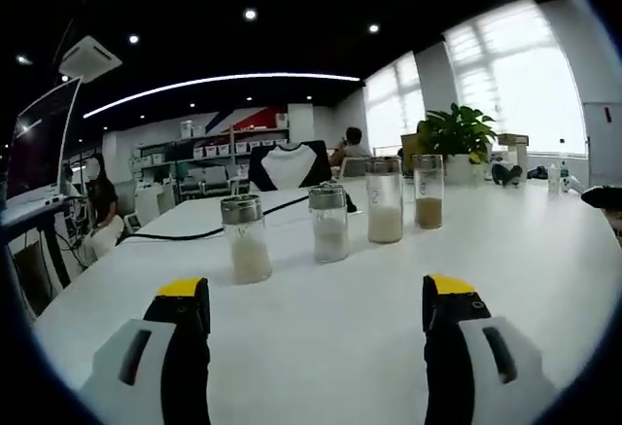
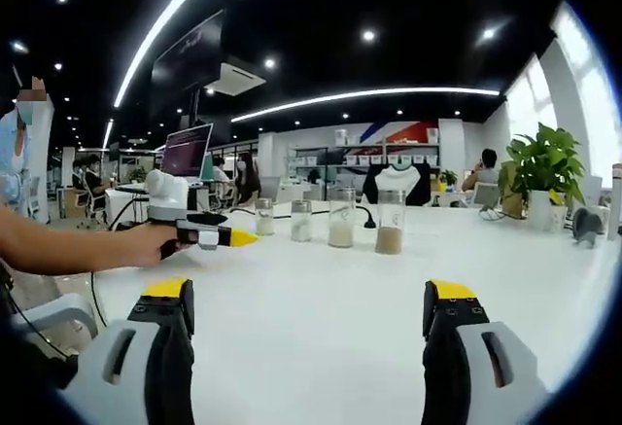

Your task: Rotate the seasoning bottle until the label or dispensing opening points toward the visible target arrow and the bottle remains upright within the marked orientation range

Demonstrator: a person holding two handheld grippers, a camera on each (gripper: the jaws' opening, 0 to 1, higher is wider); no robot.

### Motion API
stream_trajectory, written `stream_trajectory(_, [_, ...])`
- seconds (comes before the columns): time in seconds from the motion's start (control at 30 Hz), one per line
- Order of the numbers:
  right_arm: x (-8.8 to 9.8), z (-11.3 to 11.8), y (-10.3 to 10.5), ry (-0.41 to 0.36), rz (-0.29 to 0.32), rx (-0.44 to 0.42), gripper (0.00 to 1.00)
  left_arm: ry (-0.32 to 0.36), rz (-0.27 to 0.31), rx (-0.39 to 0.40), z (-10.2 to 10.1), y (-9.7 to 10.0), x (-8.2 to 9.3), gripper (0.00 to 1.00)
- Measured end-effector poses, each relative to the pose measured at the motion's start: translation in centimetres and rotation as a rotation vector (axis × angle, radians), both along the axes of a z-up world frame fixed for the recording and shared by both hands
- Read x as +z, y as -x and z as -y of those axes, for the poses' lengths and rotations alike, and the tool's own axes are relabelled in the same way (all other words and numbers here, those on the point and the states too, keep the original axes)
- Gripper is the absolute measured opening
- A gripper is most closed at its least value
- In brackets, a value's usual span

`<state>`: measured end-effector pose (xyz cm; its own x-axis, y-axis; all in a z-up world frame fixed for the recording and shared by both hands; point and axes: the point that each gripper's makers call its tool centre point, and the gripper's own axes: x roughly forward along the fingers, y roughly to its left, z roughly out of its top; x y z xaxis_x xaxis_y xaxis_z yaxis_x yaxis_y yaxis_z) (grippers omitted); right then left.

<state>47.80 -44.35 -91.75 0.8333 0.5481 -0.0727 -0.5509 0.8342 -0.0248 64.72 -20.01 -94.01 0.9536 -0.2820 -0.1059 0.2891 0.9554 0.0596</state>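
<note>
Your left claw (image 1: 317, 303) stands wide open in the left gripper view, its two yellow-tipped jaws well apart and holding nothing, low over the white surface (image 1: 505, 250). Beyond it four seasoning bottles stand upright in a slanting row, each apart from the next. The nearest bottle (image 1: 245, 238) and the second bottle (image 1: 328, 222) are short with metal caps and hold white powder. The third bottle (image 1: 385, 199) is taller, also white inside, and carries a faint mark on the glass that may be a "2" — too small for you to be sure. The fourth bottle (image 1: 428, 191) holds brown powder; its marking cannot be read. No brand name or printed label is legible on any of them. A black cable (image 1: 175, 235) runs across the surface behind the row, and a potted plant (image 1: 457, 136) sits farther back by the windows.

Your right claw (image 2: 309, 308) is open too in the right gripper view, jaws spread and empty, well short of the bottles. From there you see the same row farther off: two short bottles (image 2: 264, 217) to the left, then the tall white-filled one (image 2: 341, 217), then the brown-filled one (image 2: 390, 221) nearest the middle. The left claw enters from the left, held by a hand (image 2: 155, 242) — yellow tip (image 2: 240, 238) pointing toward the row, near the shortest bottle but not touching it. A laptop screen (image 2: 187, 150) stands behind, its text unreadable.
</note>
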Motion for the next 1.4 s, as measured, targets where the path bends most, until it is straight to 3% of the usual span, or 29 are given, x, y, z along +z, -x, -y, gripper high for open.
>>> stream_trajectory(0.3, [-0.4, -0.1, -0.1, 0.002, -0.011, 0.003, 1.00, -0.007, 0.025, 0.023, -0.9, -2.3, 0.6, 0.92])
stream_trajectory(0.6, [-0.9, 0.1, -0.3, 0.011, -0.023, -0.002, 1.00, 0.003, 0.016, 0.051, -1.9, -4.8, -0.1, 0.85])
stream_trajectory(1.4, [-2.2, 0.6, -0.8, 0.027, -0.061, -0.011, 0.98, 0.014, 0.014, 0.092, -3.6, -8.7, -0.5, 0.56])
